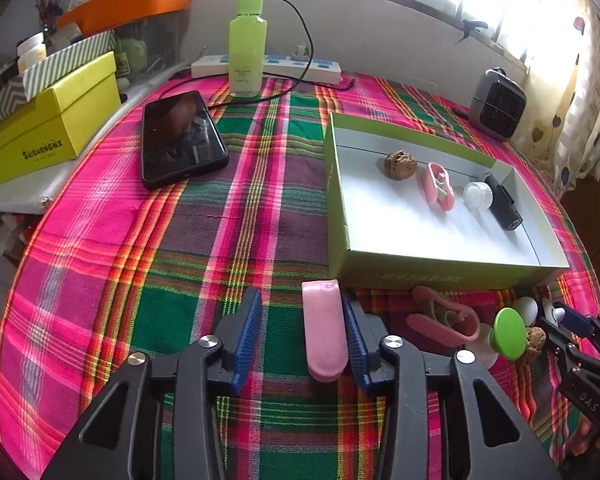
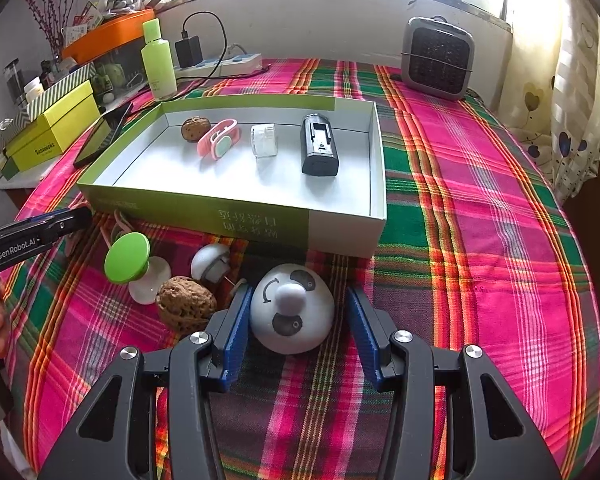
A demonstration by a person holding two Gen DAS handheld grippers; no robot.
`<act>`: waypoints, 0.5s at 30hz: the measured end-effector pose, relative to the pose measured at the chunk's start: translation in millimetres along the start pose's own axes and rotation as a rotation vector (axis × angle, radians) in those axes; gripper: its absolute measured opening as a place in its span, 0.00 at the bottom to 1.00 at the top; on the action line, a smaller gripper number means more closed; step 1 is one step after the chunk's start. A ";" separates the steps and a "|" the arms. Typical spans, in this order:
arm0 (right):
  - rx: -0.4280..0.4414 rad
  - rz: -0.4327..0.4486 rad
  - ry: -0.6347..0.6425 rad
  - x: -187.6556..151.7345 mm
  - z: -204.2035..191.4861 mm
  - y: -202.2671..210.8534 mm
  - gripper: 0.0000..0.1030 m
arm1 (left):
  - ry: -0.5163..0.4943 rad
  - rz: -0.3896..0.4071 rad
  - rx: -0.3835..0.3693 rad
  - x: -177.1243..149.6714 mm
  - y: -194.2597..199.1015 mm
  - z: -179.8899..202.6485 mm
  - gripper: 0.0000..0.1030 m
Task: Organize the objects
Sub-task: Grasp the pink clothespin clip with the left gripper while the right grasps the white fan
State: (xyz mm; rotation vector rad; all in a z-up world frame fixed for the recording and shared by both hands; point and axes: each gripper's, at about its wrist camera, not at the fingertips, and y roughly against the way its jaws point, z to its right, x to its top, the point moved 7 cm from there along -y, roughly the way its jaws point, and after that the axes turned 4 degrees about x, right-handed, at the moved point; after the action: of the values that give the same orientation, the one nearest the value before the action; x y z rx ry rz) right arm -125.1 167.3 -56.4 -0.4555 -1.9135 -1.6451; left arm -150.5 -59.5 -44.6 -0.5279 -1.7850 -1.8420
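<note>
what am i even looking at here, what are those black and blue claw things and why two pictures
They are two hand-held grippers, one in each of a person's hands; no robot arm. Each carries a wide-angle camera looking along its jaws, so you get one picture per gripper.

The left gripper is open, with a pink clip lying against one jaw. The right gripper is open around a white panda-faced dome, not yet squeezing it.

Everything sits on a plaid cloth. A shallow green box already holds a walnut, a pink clip, a clear little jar and a black battery. In front of it lie another walnut and a green-topped knob.
</note>
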 end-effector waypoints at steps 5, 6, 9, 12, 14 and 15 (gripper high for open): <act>-0.009 0.000 0.009 -0.8 -1.2 0.2 0.47 | 0.001 0.002 0.010 0.9 -0.6 -3.5 0.25; -0.009 0.001 0.009 -0.9 -1.2 0.3 0.47 | 0.001 0.003 0.012 0.8 -0.7 -4.1 0.24; -0.007 0.001 0.006 -0.9 -1.8 0.3 0.47 | 0.005 0.002 0.011 0.4 -0.9 -5.8 0.20; -0.006 0.002 0.005 -1.0 -2.0 0.3 0.47 | 0.009 0.002 0.011 0.0 -0.9 -7.3 0.16; -0.003 0.004 -0.002 -0.3 -0.9 0.9 0.45 | 0.011 0.003 0.006 -0.3 -0.5 -7.9 0.16; -0.007 0.005 -0.005 -0.2 0.0 1.1 0.41 | 0.010 0.003 0.006 -0.4 -0.4 -8.0 0.16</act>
State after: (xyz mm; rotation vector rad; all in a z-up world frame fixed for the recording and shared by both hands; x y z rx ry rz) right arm -124.2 167.5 -55.6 -0.4676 -1.9093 -1.6497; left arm -149.8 -67.4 -45.6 -0.5185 -1.7812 -1.8337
